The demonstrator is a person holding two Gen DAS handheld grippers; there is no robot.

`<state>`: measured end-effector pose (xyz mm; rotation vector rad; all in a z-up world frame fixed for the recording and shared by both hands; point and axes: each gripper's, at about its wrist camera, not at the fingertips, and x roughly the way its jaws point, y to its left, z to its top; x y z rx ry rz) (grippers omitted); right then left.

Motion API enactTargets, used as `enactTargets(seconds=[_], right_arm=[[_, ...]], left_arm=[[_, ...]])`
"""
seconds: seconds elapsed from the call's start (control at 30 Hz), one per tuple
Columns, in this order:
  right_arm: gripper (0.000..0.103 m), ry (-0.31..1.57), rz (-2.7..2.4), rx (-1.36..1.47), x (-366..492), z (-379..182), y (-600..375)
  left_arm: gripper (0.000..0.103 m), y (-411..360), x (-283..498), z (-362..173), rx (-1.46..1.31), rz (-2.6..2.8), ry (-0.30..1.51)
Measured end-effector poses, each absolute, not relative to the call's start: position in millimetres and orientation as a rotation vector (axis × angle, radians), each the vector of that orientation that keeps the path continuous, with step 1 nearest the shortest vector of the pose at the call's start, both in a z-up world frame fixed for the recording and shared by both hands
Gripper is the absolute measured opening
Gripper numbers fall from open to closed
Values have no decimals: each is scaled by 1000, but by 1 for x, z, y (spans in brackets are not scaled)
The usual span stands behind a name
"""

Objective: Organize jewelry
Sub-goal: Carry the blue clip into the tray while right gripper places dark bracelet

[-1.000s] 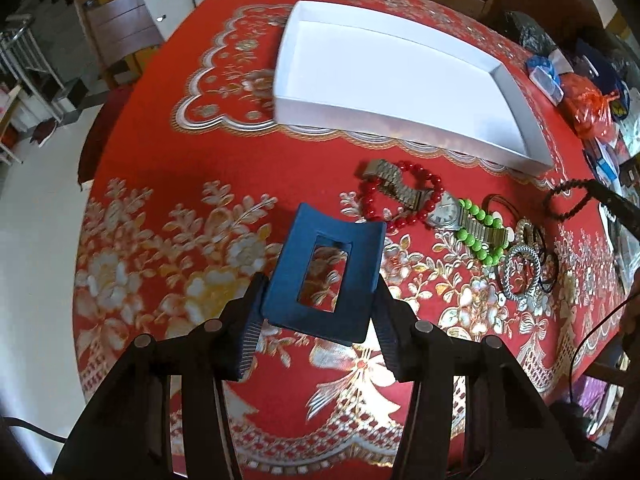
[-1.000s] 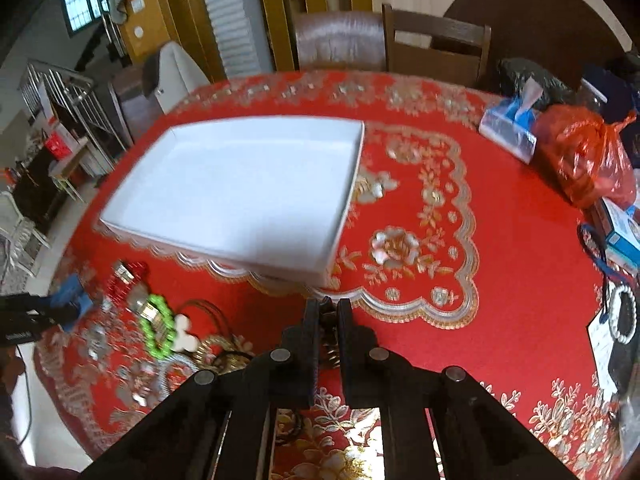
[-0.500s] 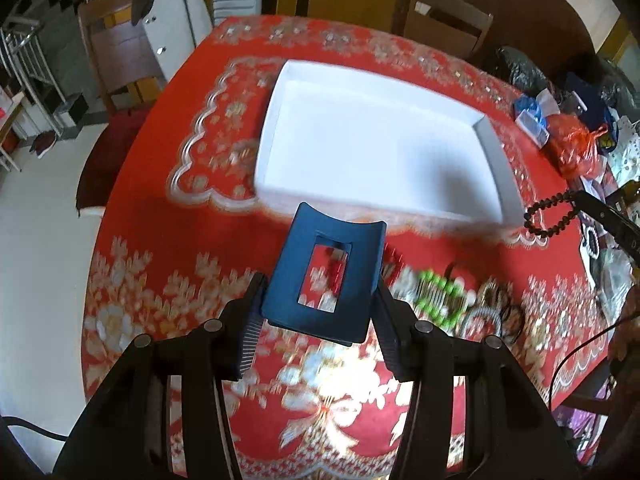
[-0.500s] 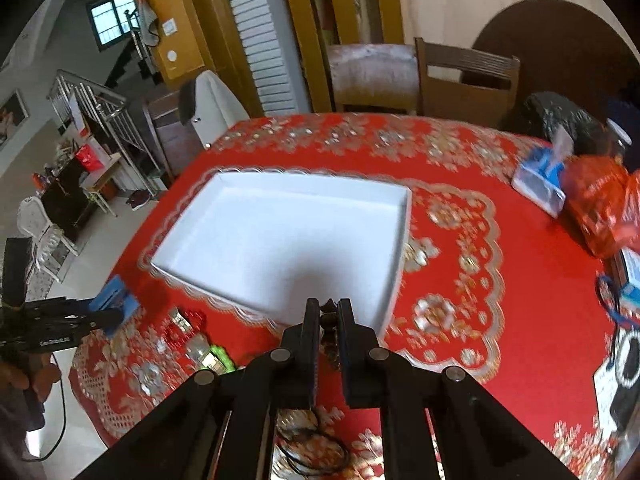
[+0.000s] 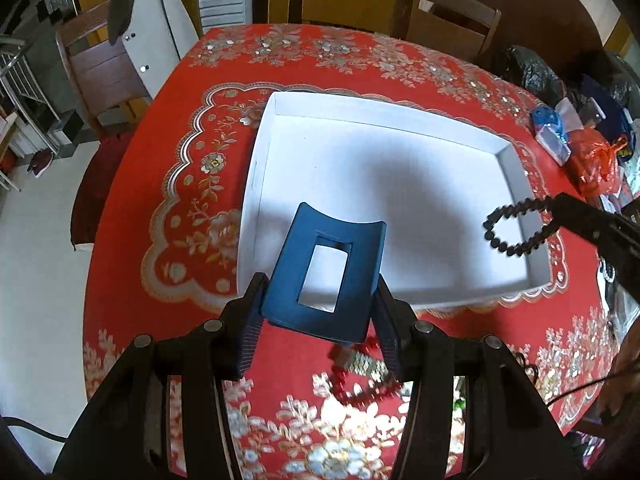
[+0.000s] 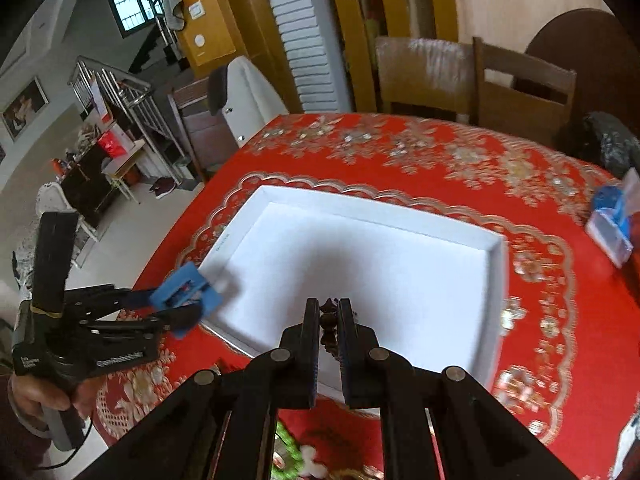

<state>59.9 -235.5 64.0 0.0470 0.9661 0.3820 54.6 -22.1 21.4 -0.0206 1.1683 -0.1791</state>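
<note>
My left gripper (image 5: 320,304) is shut on a blue rectangular hair clip (image 5: 326,276) and holds it above the near rim of the white tray (image 5: 256,184). The clip also shows in the right wrist view (image 6: 186,294), over the tray's (image 6: 496,264) left corner. My right gripper (image 6: 329,320) is shut on a dark beaded bracelet (image 6: 329,324), held over the tray's near side. In the left wrist view the bracelet (image 5: 516,226) hangs as a loop from the right gripper (image 5: 560,210) over the tray's right end.
A red bead bracelet (image 5: 360,388) and a metal watch band (image 5: 360,362) lie on the red flowered tablecloth near me. Bags and a blue tissue pack (image 5: 554,136) sit at the right edge. Wooden chairs (image 6: 472,80) stand behind the table.
Both grippers have risen and moved forward from the jewelry pile to above the white tray, each still holding its item.
</note>
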Motion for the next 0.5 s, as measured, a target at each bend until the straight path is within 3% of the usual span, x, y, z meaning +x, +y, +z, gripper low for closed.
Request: enactTargets(seconds=[0.27,0.5], right_arm=[[8,1078,446,103,95,18,-198],[8,1216,342,190,129,-42,-227]], left_arm=[[49,-23,84,-1,-6,-194,1208],[49,-24,98,-20,7,-194,1243]])
